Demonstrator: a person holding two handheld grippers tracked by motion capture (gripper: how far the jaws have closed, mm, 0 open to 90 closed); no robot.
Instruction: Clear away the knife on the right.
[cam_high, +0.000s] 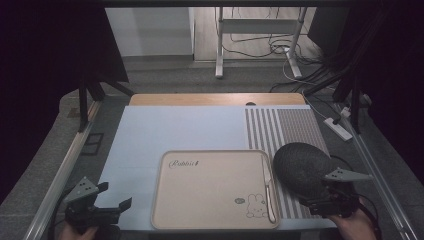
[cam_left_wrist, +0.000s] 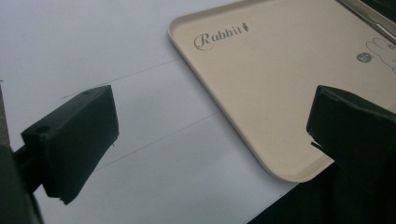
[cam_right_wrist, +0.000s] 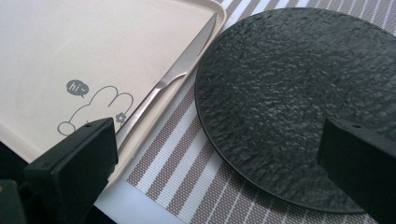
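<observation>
Both grippers, left and right, have jaws spread wide, holding nothing. The right one hides part of the black plate.

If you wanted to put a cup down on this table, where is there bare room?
The pale blue mat is bare behind and left of the beige tray. The tray is mostly free too, except its right rim, where a knife lies. It is crowded at the right: the black plate covers much of the striped placemat, with the right gripper beside it.
</observation>
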